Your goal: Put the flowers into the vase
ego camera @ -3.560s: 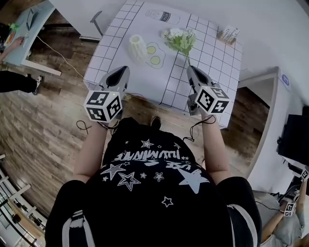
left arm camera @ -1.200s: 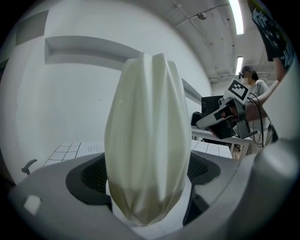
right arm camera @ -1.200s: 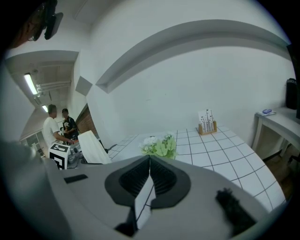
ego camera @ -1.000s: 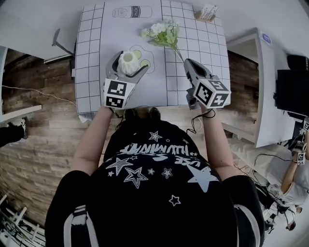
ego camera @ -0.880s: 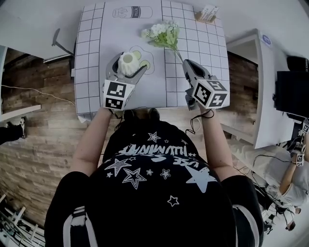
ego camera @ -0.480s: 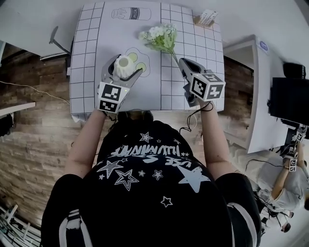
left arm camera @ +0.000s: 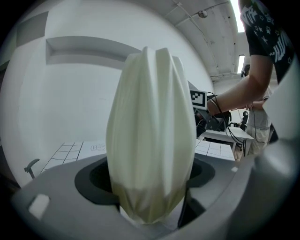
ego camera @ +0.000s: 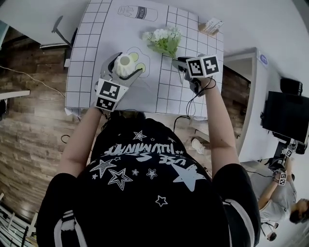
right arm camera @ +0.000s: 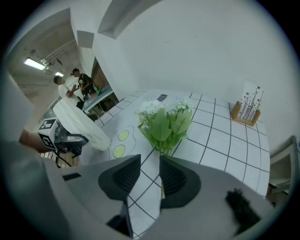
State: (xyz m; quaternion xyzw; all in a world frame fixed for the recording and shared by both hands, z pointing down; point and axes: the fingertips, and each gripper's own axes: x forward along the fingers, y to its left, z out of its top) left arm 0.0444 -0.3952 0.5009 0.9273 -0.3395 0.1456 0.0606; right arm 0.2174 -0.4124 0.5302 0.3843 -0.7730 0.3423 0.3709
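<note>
A ribbed white vase (ego camera: 124, 60) stands upright on the gridded table (ego camera: 91, 53), over a printed egg outline. My left gripper (ego camera: 124, 68) is shut on its lower body; its jaws closed a little more within the last second. In the left gripper view the vase (left arm camera: 150, 117) fills the space between the left gripper's (left arm camera: 150, 177) pads. A bunch of white flowers (ego camera: 164, 41) with green leaves lies to the right. My right gripper (ego camera: 177, 62) tips down over the stem, its jaws just opened. In the right gripper view the flowers (right arm camera: 164, 122) lie just beyond the right gripper (right arm camera: 150, 176); the stem shows beside the right pad, ungripped.
A small wooden card holder (ego camera: 212, 25) stands at the table's far right corner. A bottle drawing (ego camera: 137, 13) is printed at the far edge. A white side table (ego camera: 251, 96) and a black monitor (ego camera: 287, 116) are to the right. People stand in the background (right arm camera: 77, 84).
My right gripper has moved forward and down toward the flower stem, tipped more steeply, and its jaws have parted. The left gripper stays on the vase.
</note>
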